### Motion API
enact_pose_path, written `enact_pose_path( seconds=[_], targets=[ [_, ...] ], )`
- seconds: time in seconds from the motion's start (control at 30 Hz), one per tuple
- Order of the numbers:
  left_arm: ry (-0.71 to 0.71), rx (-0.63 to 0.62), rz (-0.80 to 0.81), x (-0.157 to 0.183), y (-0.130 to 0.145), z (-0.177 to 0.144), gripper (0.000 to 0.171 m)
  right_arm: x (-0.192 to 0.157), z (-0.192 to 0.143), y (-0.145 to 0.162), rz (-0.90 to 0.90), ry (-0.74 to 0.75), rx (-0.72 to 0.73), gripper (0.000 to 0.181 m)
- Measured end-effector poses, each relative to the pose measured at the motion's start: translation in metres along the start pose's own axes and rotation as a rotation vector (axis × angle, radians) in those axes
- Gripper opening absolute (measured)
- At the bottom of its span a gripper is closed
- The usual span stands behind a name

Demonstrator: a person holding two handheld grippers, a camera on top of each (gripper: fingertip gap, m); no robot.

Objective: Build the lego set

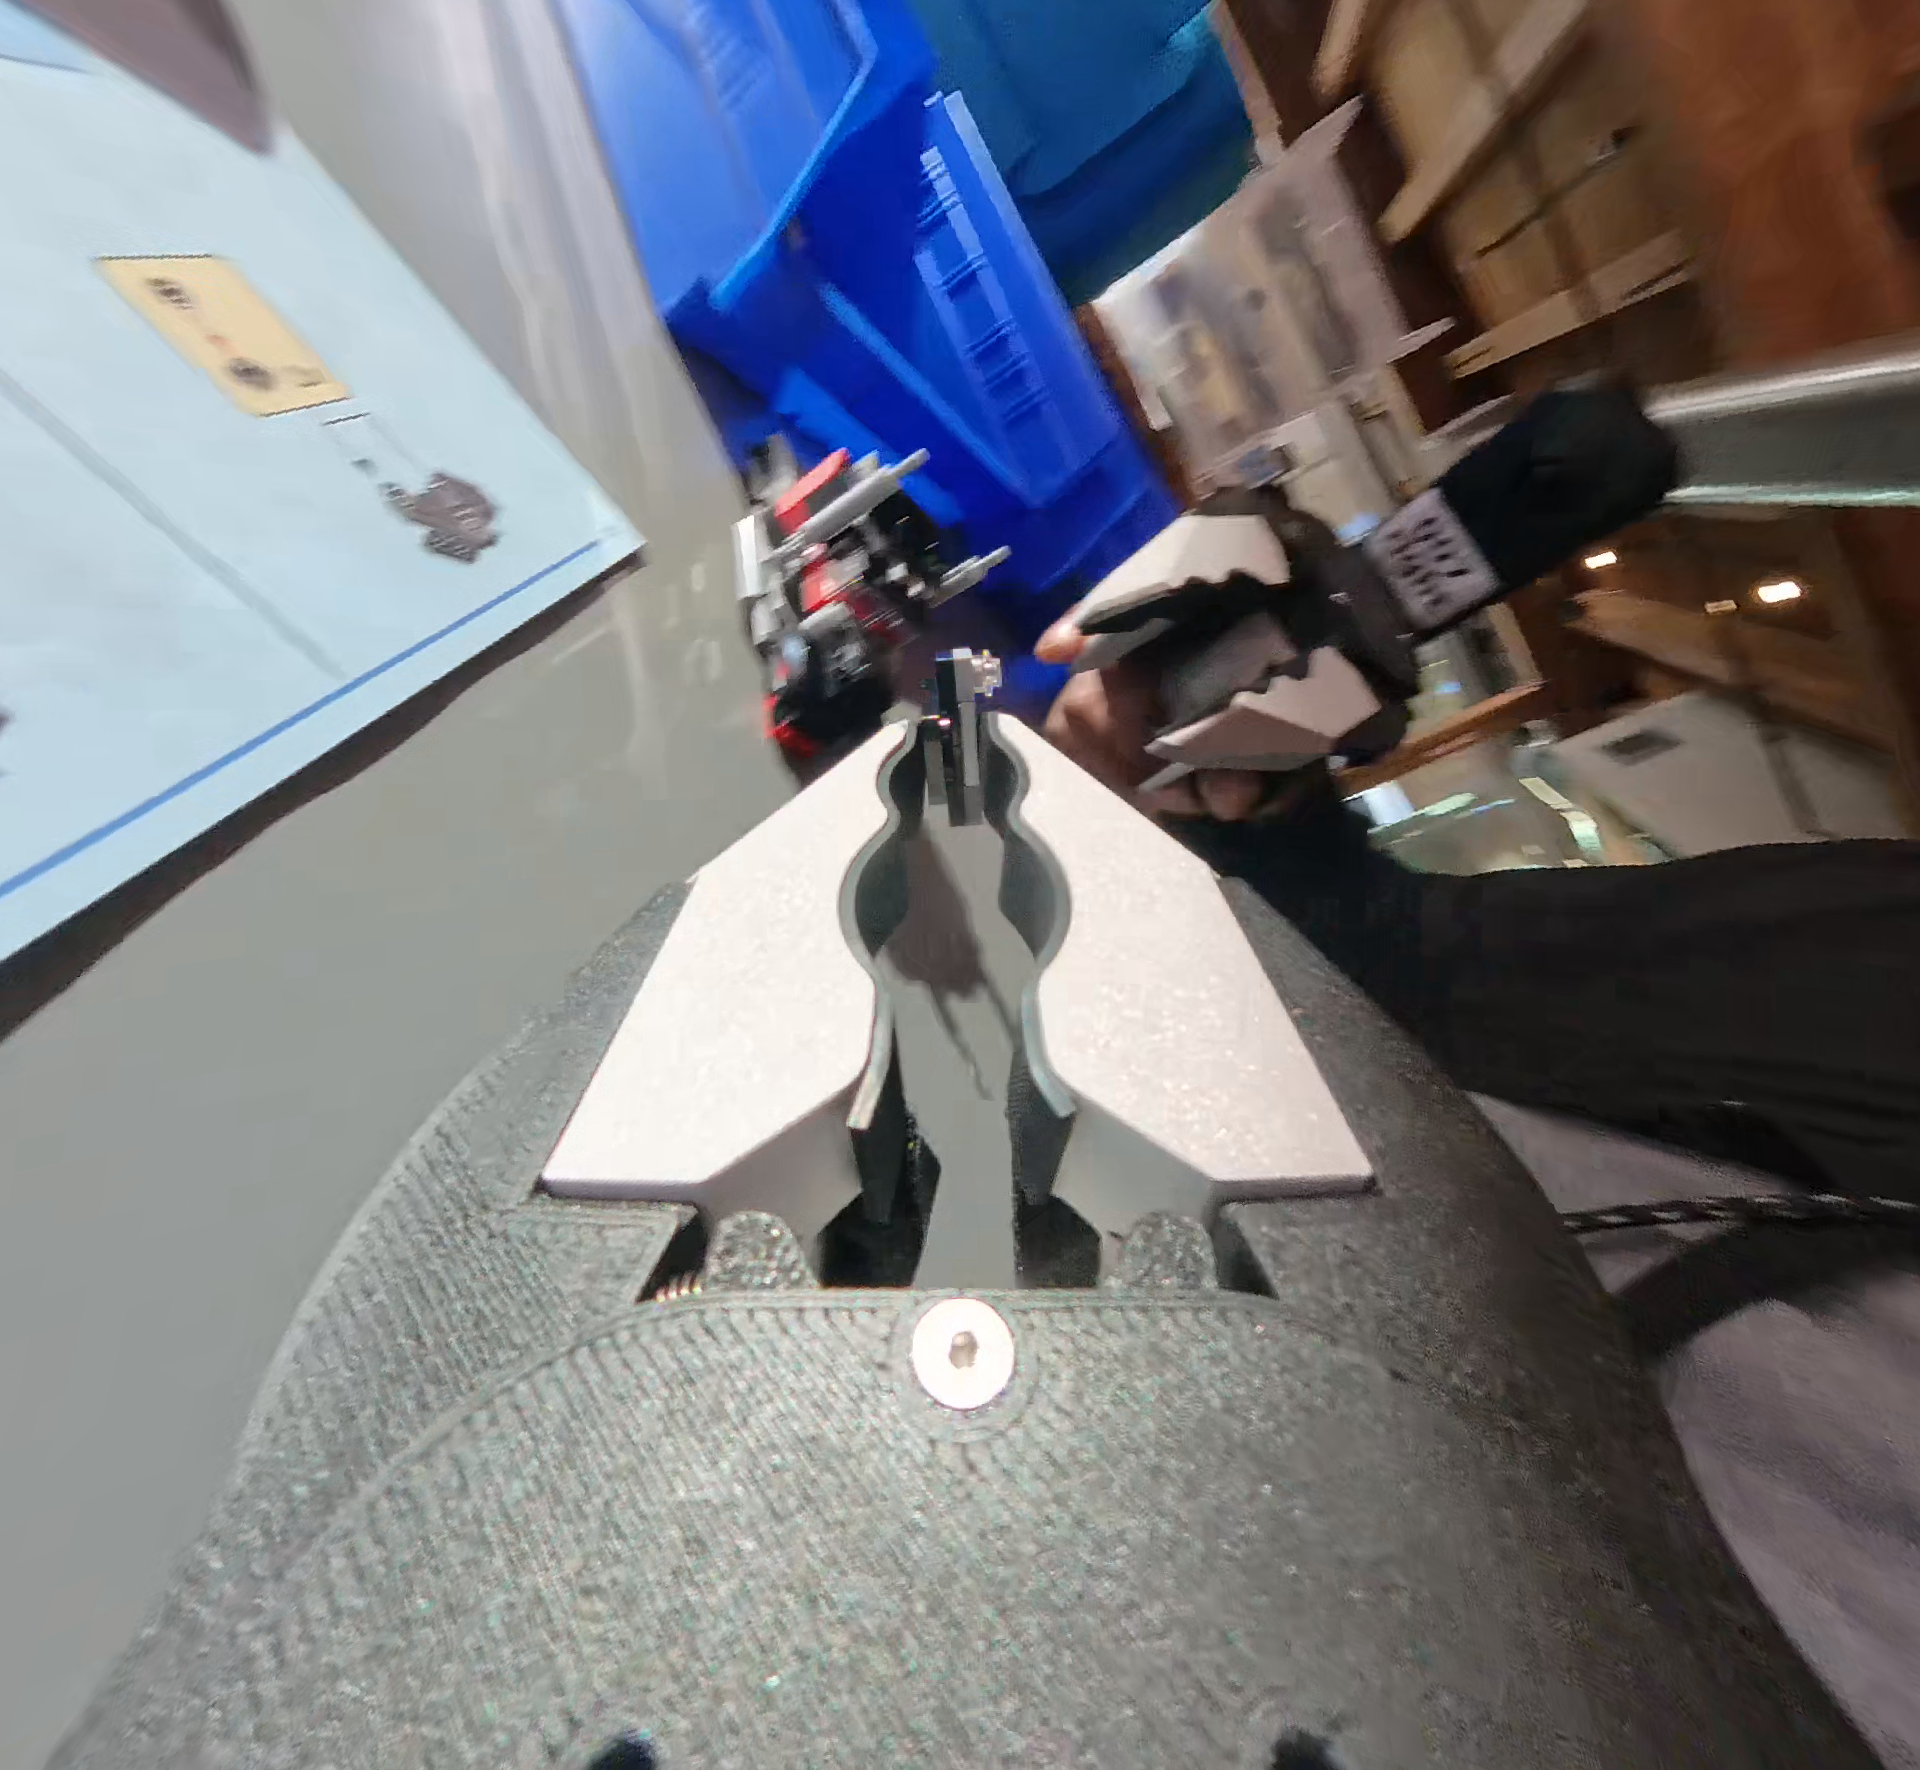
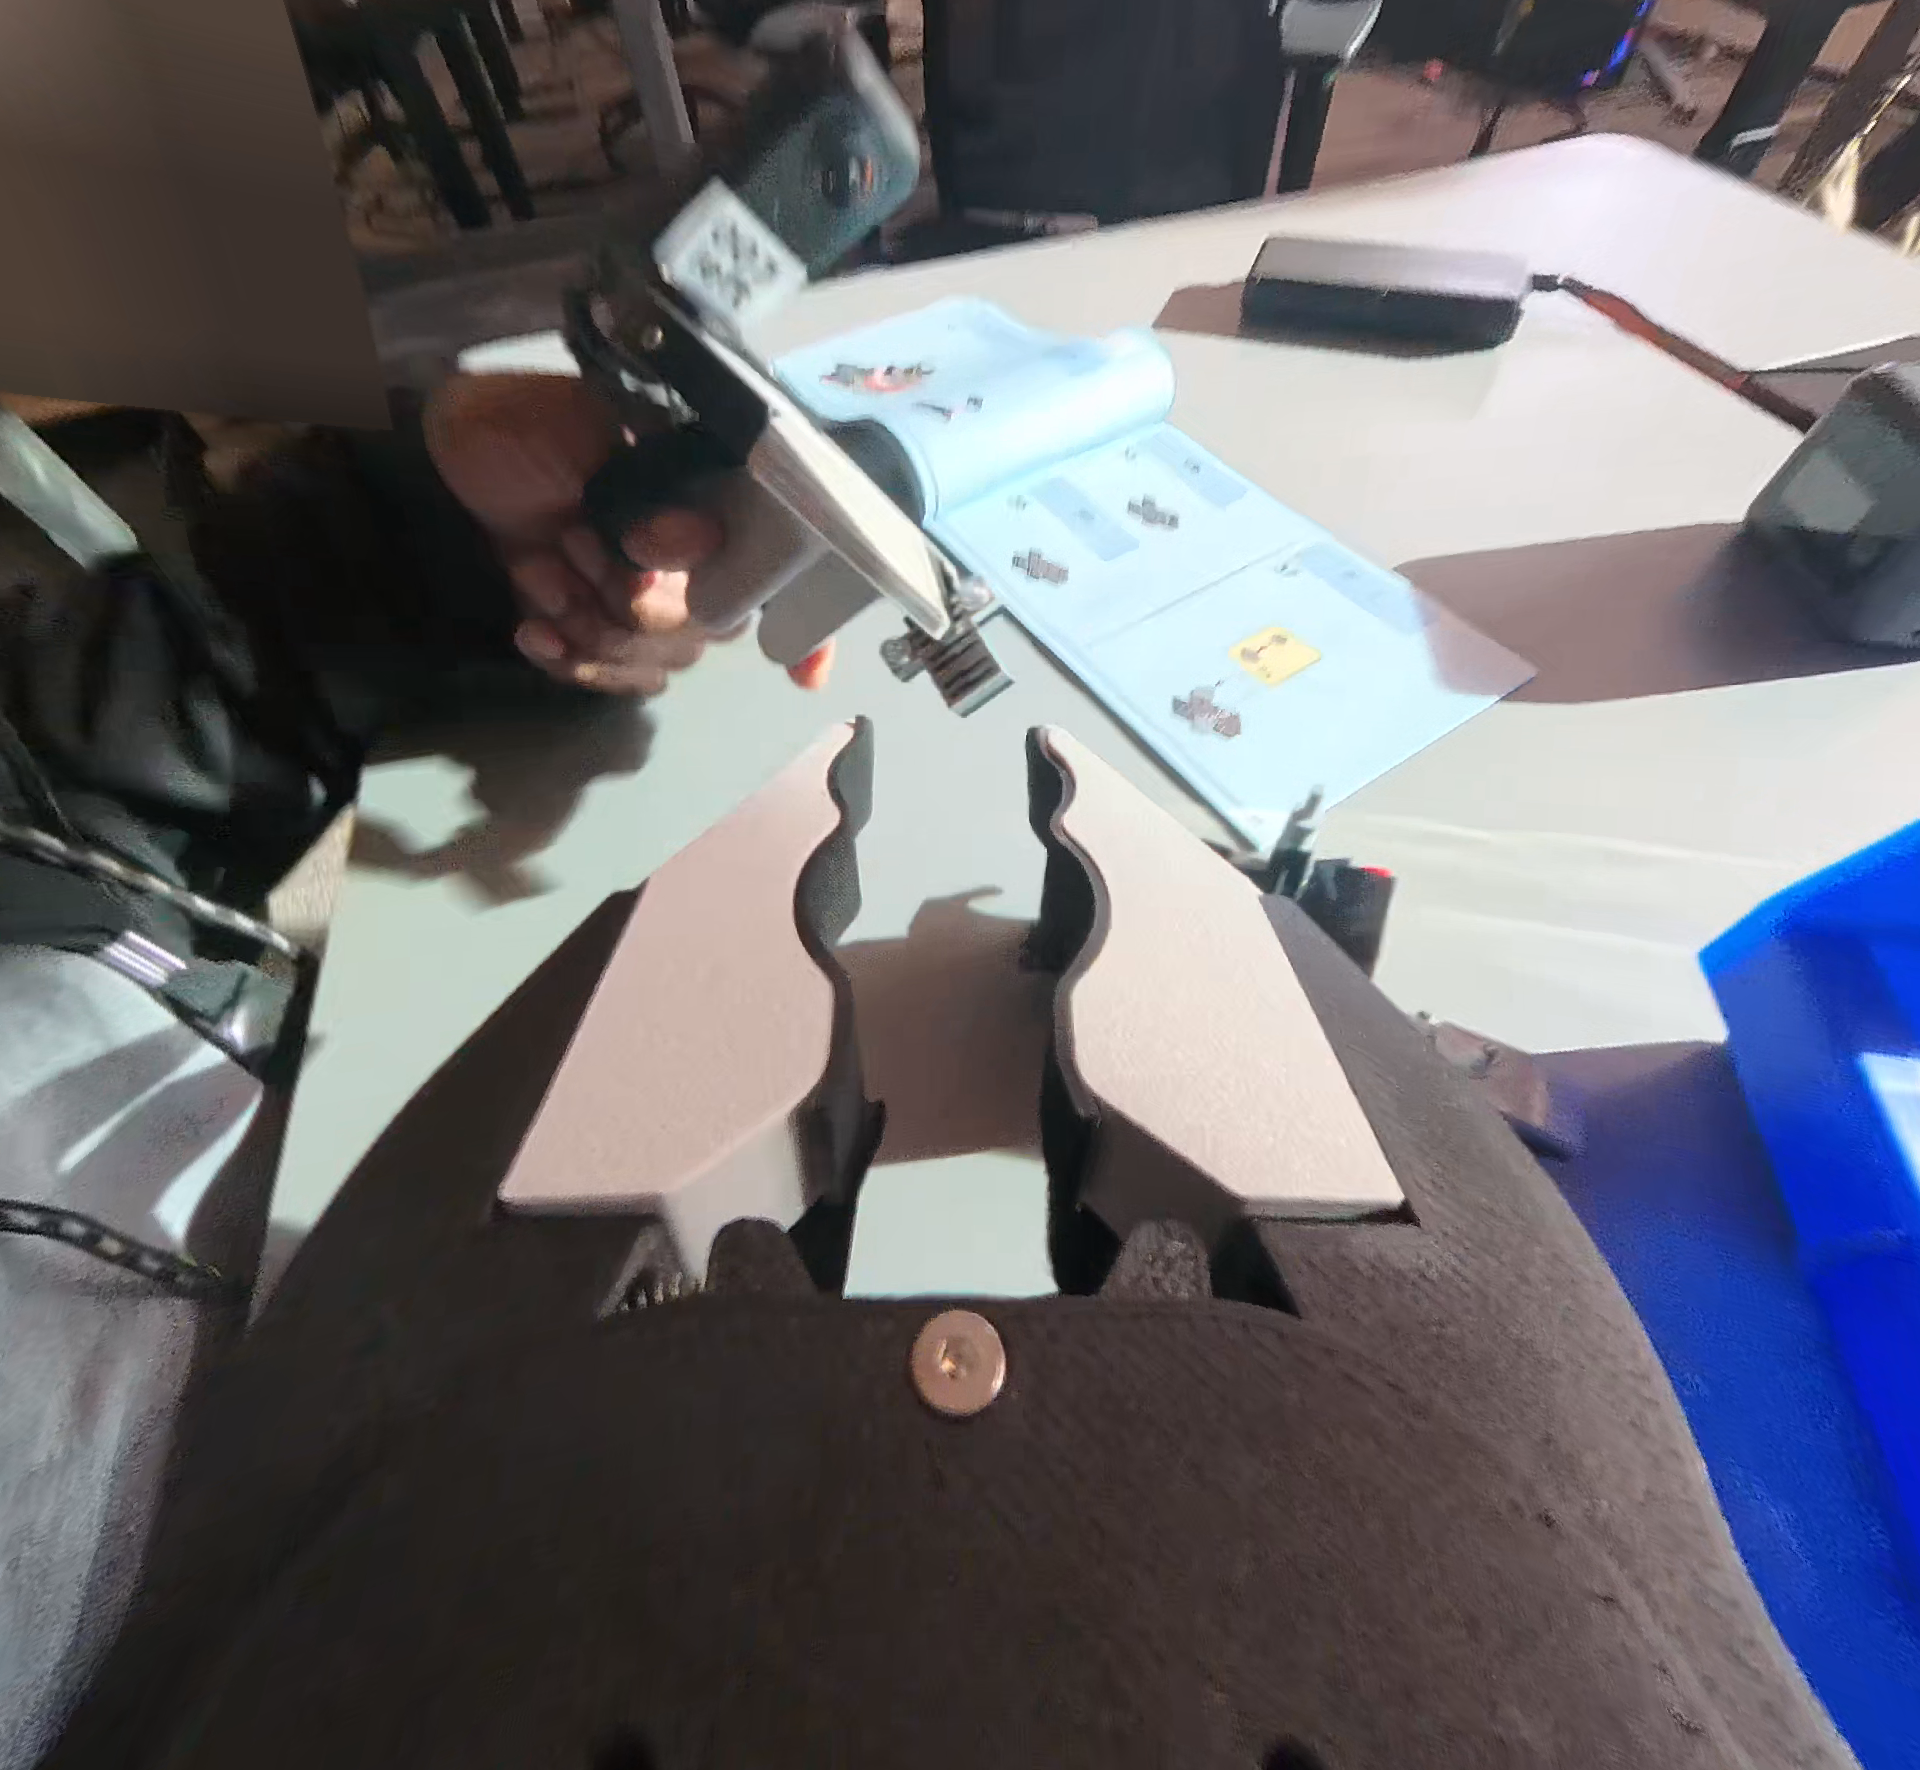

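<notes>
- The left claw is almost pressed together; its two grey tips pinch a small lego assembly, black with a light grey part, which stands upright between them and rises a little above the tips.
- In the right wrist view the same left claw comes from the left, held by a hand, and the small lego assembly hangs at its tip, above the grey counter and just at the near edge of the instruction booklet.
- The right claw is spread, with a clear gap between the tips, and it holds and touches nothing; only the counter shows through the gap.
- In the left wrist view the right claw is to the right of the pinched piece, near it but apart.
- A bigger lego model, red, black and grey, stands on the counter beyond the left claw, just beside a blue bin.
- Far on the counter lies a black power adapter.
</notes>
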State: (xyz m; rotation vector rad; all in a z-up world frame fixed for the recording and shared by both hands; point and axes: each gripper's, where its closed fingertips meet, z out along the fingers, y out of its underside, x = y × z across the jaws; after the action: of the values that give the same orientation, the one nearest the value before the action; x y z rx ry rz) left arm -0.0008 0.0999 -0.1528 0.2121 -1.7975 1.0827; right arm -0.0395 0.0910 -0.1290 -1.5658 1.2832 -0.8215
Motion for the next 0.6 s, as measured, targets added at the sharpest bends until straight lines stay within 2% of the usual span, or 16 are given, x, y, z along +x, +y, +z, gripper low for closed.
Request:
enact_pose_path(
  seconds=[0.07, 0.23, 0.47, 0.6],
  targets=[
    [-0.151, -0.092, 0.031, -0.021, 0.014, -0.003, 0.010, -0.004, 0.009, 0.016, -0.020, 0.009, -0.082, 0.032],
    [-0.232, -0.228, 0.067, -0.028, 0.036, 0.007, 0.010, -0.011, 0.030, 0.047, -0.081, 0.025, -0.237, 0.034],
    [-0.297, -0.226, 0.075, -0.036, 0.035, 0.004, 0.012, -0.007, 0.040, 0.064, -0.011, 0.018, -0.298, 0.035],
    [-0.332, -0.232, 0.074, -0.040, 0.034, 0.004, 0.024, -0.005, 0.040, 0.065, 0.009, 0.014, -0.299, 0.035]
  ],
)
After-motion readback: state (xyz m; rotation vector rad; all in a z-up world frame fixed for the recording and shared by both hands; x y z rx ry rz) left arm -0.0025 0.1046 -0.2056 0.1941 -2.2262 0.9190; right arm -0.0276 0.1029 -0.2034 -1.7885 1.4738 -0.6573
